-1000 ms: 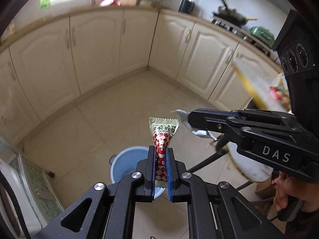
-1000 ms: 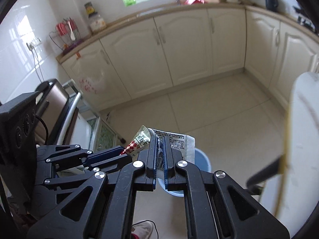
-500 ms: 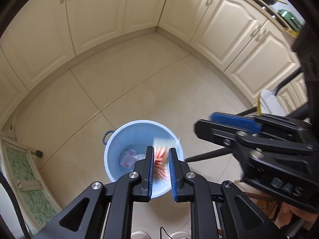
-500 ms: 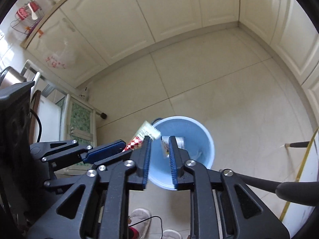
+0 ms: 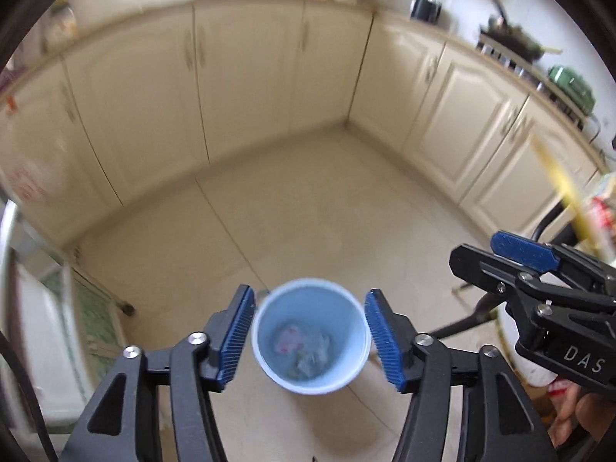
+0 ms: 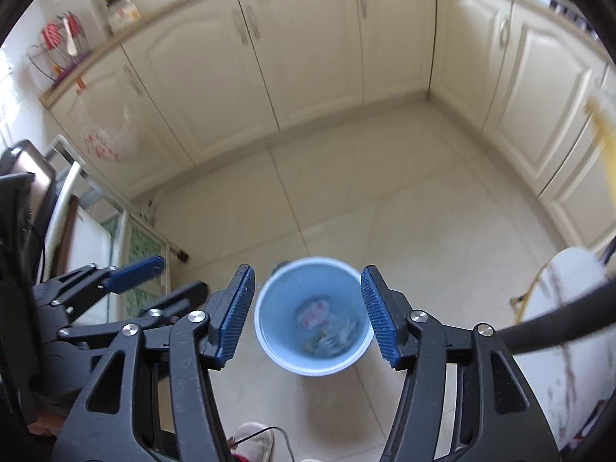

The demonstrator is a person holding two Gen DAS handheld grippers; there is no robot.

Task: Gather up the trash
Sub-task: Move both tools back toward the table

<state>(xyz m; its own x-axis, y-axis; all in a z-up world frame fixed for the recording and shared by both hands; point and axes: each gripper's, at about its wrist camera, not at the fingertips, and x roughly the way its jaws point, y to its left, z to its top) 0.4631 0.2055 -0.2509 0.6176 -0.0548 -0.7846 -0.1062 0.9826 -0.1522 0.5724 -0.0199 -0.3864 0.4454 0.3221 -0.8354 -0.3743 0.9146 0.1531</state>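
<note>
A second ago each gripper pinched a wrapper above the floor; both wrappers have since dropped, and the tongs have spread wide.

From the left wrist, the left gripper (image 5: 310, 331) stands apart and empty, its blue pads framing the blue bucket (image 5: 269, 358) on the tiled floor (image 5: 308, 211) below. The trash (image 5: 304, 346) lies at the bottom of the bucket, a pinkish-red wrapper beside paler crumpled pieces. The right gripper (image 5: 500, 254) shows at the right edge, one blue pad visible; its opening is hard to judge from here. Beyond it stands a table (image 5: 600, 192) whose top is cut off and smeared, so any trash left there cannot be made out.

From the right wrist, the right gripper (image 6: 308, 312) is likewise spread wide and holds nothing, the bucket (image 6: 269, 331) straight beneath. The trash (image 6: 323, 323) inside is blurred; red-and-white print shows, but I cannot count the pieces. The left gripper (image 6: 161, 277) juts in at the left.

Such wrappers are probably light, thin and limp, a little slick, and not fragile; a pinch across a flat edge or a crimped end should hold them, though they may flutter when let go.
</note>
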